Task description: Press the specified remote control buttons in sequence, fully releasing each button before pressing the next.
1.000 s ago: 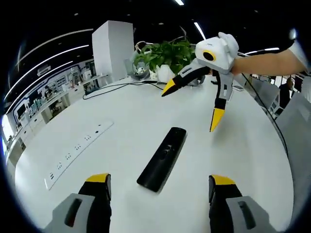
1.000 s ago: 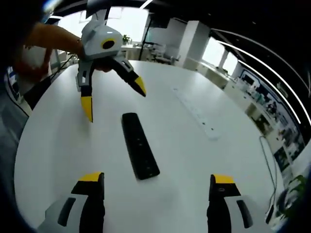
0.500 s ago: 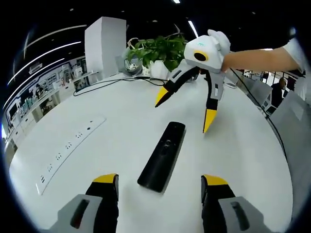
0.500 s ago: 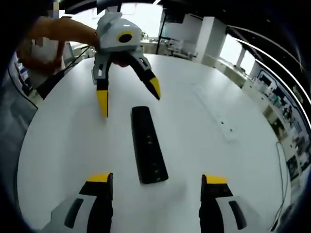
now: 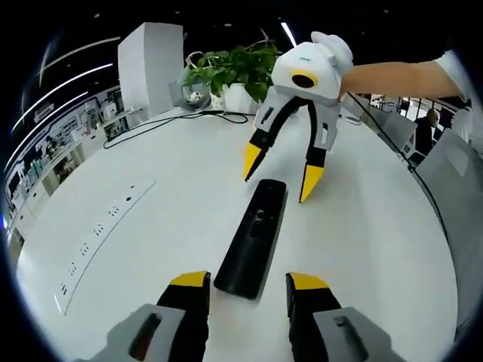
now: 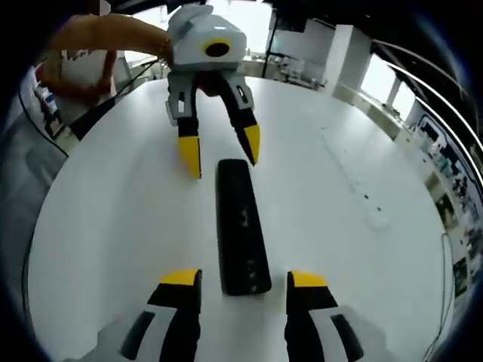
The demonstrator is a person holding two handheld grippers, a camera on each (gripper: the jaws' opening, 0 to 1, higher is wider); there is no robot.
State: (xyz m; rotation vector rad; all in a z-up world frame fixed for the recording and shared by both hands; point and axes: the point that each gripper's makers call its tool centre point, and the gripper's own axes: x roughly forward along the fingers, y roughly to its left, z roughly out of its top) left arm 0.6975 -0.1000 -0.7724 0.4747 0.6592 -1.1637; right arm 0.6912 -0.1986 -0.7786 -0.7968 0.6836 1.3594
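The remote [image 5: 253, 237] lay flat on the white counter [image 5: 166, 226], between the left gripper [image 5: 245, 280] and right gripper [image 6: 235, 279], both parted; judging by that, no press had begun.

Both the left gripper [image 5: 247, 283] and the right gripper [image 5: 281, 172] have grey-and-white bodies, black jaws tipped yellow, and slotted grey shoulders.

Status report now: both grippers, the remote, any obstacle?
Left gripper open at near end of remote. Right gripper open at the opposite end. Remote flat on white table, not gripped. Nothing near it.
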